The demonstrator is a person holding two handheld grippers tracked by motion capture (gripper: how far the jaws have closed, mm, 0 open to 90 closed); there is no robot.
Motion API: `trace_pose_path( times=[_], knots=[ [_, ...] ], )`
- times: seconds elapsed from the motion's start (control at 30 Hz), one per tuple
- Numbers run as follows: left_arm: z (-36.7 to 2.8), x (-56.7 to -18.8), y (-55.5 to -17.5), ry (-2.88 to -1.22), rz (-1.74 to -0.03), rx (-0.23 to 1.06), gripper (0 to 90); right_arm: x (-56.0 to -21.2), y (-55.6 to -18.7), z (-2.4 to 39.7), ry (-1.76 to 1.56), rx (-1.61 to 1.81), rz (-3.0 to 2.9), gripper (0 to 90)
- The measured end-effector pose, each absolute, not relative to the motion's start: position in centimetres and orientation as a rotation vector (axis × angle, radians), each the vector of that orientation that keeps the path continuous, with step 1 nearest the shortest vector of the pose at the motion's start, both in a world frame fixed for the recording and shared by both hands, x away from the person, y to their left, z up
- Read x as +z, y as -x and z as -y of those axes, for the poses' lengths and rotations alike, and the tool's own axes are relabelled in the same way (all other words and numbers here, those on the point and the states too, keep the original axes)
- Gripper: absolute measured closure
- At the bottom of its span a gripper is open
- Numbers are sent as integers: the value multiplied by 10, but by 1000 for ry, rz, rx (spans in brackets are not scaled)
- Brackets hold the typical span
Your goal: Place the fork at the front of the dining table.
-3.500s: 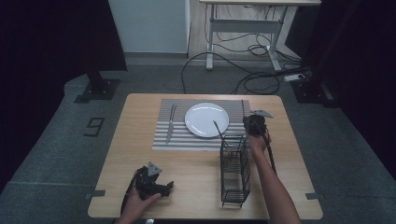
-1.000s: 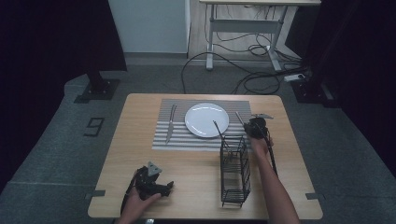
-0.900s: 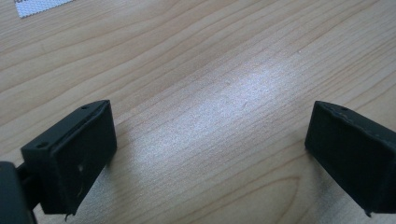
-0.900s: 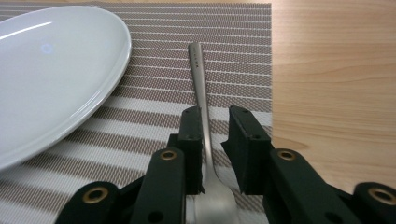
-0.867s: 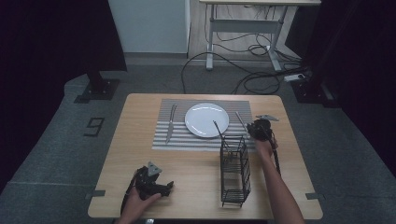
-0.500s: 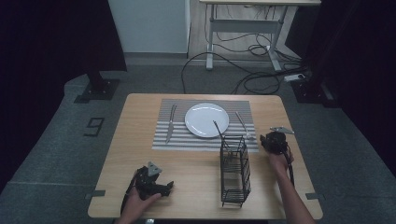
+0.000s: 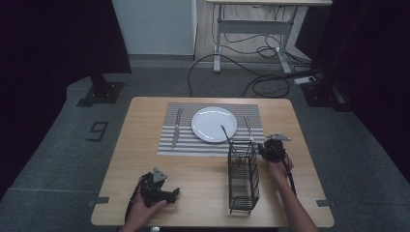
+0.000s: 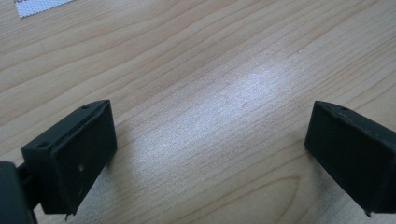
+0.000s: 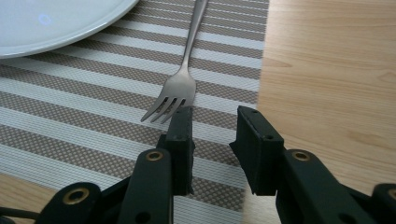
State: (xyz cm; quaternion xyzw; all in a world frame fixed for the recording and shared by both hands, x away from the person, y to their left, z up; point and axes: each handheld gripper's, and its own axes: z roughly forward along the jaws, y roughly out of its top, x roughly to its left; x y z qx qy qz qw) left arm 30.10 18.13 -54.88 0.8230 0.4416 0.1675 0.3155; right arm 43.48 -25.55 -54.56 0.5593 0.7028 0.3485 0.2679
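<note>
Fork (image 9: 181, 70) lies flat on the striped placemat (image 7: 169, 145), just right of the plate (image 7: 213, 123). Long axis runs near-to-far across the table; in the right gripper view the tines point toward the camera, handle away. Right gripper (image 9: 212, 140) sits just short of the tines, jaws narrow with a small gap, nothing between them. Left gripper (image 8: 208, 154) rests on the bare table (image 7: 203, 193), jaws wide, empty. Wire rack (image 7: 242, 176) stands just left of the right gripper.

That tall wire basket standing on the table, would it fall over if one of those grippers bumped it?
Probably, if hit high: the wire basket is tall and narrow on a small footprint. It looks light, being open black wire, so a low push would more likely slide it along the smooth wooden table. The utensil leaning out of its top may rattle.
</note>
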Motion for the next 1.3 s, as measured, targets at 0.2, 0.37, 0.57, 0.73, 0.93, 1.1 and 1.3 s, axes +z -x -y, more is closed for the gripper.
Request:
trace_pose_path(
  times=[0.2,0.37,0.57,0.73,0.93,1.1,1.3],
  knots=[
    [-181,-549,-301,-2168,-1163,441,21,-541,-428,256,-1482,968,-1929,635],
    [-181,-549,-301,-2168,-1163,441,21,-537,-413,259,-1450,1013,-1951,633],
    [-181,-549,-301,-2168,-1163,441,21,-538,-412,251,-1416,1025,-1981,633],
    [-181,-549,-301,-2168,-1163,441,22,-544,-424,242,-1438,1016,-1991,650],
    [-181,-549,-301,-2168,-1163,441,22,-546,-436,237,-1456,1051,-1974,690],
    [-182,-549,-301,-2168,-1162,441,22,-545,-450,232,-1474,1076,-1951,704],
    [-182,-549,-300,-2169,-1161,441,23,-545,-456,231,-1478,1085,-1954,667]
  ],
)
